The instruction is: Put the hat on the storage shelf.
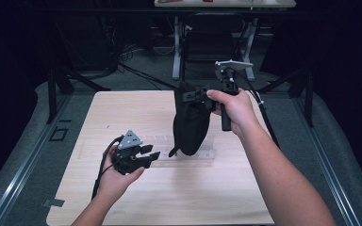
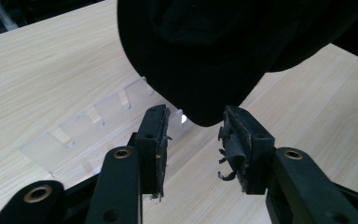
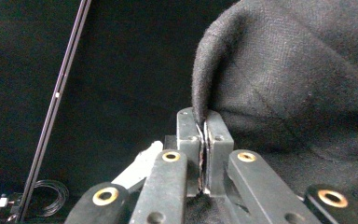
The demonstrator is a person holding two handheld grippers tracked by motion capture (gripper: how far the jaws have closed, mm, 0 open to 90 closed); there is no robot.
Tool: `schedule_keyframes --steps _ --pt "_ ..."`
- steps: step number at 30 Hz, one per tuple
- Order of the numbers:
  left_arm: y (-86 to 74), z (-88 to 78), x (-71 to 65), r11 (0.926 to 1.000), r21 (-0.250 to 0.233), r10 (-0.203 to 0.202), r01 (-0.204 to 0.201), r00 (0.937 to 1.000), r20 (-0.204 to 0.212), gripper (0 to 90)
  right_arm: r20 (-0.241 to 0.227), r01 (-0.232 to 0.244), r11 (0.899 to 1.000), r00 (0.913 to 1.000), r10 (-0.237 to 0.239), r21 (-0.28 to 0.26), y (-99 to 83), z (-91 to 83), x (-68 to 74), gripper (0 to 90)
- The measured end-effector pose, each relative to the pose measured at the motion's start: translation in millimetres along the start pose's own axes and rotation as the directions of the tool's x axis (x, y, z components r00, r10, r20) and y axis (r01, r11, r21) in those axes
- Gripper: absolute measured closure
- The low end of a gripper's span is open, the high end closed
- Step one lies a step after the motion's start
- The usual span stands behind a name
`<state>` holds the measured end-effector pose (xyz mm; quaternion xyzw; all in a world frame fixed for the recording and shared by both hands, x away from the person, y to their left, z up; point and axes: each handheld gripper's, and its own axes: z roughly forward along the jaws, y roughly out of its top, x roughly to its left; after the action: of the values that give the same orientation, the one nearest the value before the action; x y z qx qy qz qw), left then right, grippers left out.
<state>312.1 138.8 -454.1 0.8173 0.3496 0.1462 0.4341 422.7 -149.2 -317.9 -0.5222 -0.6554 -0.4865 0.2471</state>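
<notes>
Right gripper (image 1: 194, 95): jaws pinched on the black cloth bag's (image 1: 190, 127) upper edge, holding it hanging above mid-desk.
Left gripper (image 1: 152, 152): jaws spread, just beside the bag's bottom.
Clear plastic rack (image 2: 93, 126): flat on the desk (image 1: 122, 113), under the bag.

Black cloth bag (image 1: 191, 123) showing matt, woven texture; table (image 1: 136, 197) presenting pale wood grain; clear plastic rack (image 2: 93, 128) appearing smooth, glossy.

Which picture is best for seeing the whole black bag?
The high view: the black bag hangs whole there from the right gripper, over the table. The left gripper view gives its rounded bottom; the right gripper view its pinched cloth edge.
</notes>
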Motion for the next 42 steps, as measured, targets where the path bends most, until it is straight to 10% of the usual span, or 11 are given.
schedule_keyframes --steps 13,42 --pt "5.3 19.2 -19.0 0.9987 0.028 0.043 -0.044 0.9987 0.028 68.8 -0.004 0.002 1.000 1.0000 -0.002 -0.005 -0.8 2.7 0.6 87.7" --pt "7.5 34.9 -32.9 0.9863 0.043 0.161 -0.159 0.9855 -0.052 83.1 -0.004 0.010 1.000 0.9999 -0.010 -0.011 -3.0 7.0 4.1 86.1"
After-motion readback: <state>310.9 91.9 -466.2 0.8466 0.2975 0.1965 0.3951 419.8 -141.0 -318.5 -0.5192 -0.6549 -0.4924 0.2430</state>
